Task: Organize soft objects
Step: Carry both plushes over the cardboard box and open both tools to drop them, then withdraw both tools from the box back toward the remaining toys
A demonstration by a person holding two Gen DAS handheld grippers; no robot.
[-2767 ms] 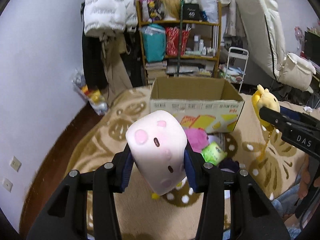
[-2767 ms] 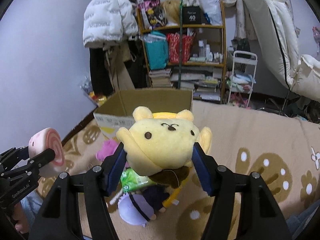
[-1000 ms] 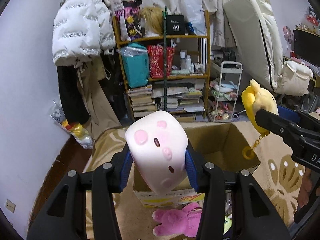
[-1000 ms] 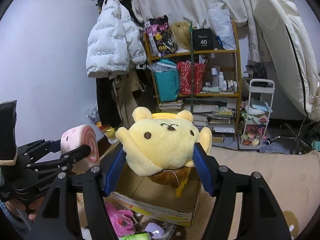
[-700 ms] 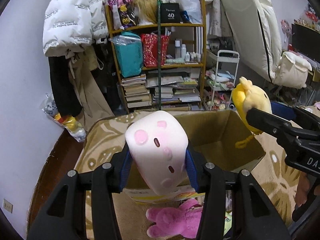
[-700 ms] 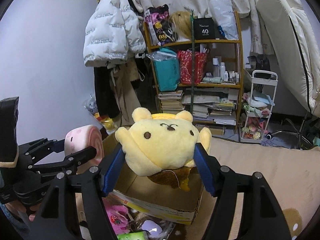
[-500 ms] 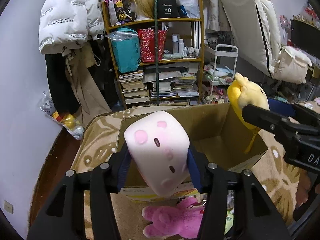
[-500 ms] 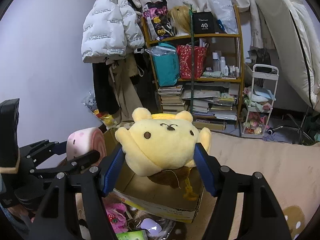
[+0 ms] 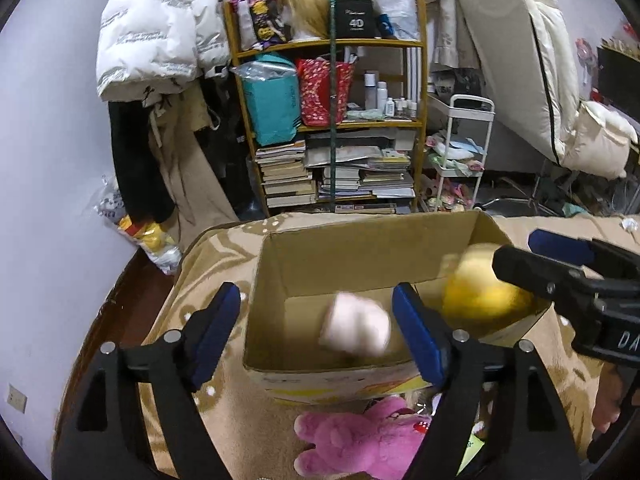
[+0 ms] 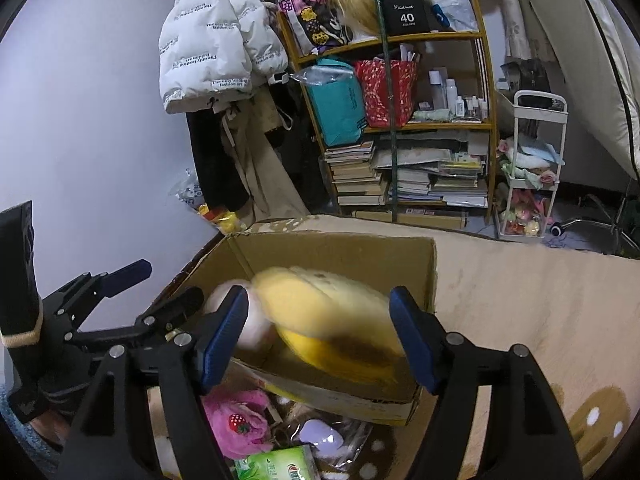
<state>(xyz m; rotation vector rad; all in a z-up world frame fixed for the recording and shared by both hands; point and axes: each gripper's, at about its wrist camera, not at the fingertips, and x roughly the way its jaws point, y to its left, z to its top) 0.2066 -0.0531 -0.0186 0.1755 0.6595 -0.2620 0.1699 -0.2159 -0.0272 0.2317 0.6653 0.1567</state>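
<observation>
Now left gripper, right gripper spread wide, pink plush, yellow plush in cardboard box

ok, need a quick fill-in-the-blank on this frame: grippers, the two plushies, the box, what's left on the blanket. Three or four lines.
1. Both the left gripper and the right gripper have jaws that are ____.
2. The blurred pink pig plush and yellow bear plush are dropping into the ____ box.
3. On the blanket in front of the box lies a ____ plush bunny.

Missing words: open; cardboard; pink
</observation>
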